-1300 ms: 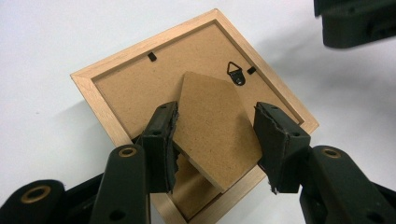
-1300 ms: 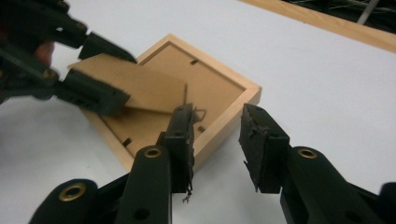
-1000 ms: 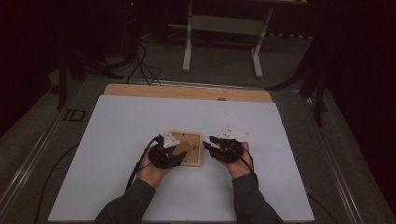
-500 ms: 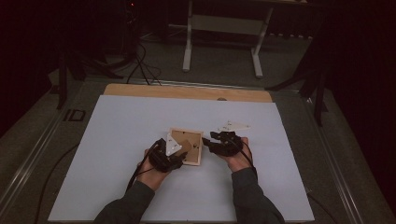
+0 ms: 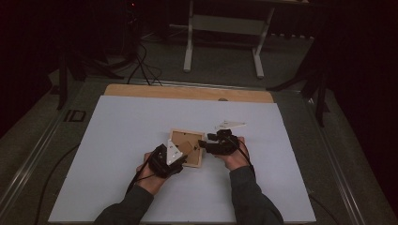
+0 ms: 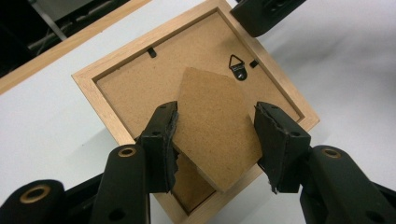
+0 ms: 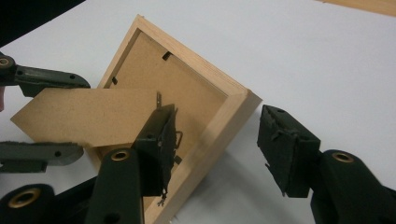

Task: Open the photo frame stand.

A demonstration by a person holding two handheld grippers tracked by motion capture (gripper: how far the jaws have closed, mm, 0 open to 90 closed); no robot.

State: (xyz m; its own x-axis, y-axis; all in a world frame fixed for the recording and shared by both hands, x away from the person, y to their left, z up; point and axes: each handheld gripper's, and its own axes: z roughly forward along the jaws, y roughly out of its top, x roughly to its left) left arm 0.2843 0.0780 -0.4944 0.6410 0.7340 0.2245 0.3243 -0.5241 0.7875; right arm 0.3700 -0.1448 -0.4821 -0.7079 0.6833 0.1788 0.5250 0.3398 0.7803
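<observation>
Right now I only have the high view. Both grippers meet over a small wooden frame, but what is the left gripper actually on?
Observer: In the left gripper view, the left gripper has a jaw on each side of the brown stand flap, which tilts up off the backing. I cannot tell if it pinches it.
Operator: And the right one?
Observer: The right gripper is open and straddles the frame at a corner, with one jaw over the backing and one over the table.
Operator: Is the frame face up?
Observer: Face down. The metal hanger on its back shows.
</observation>
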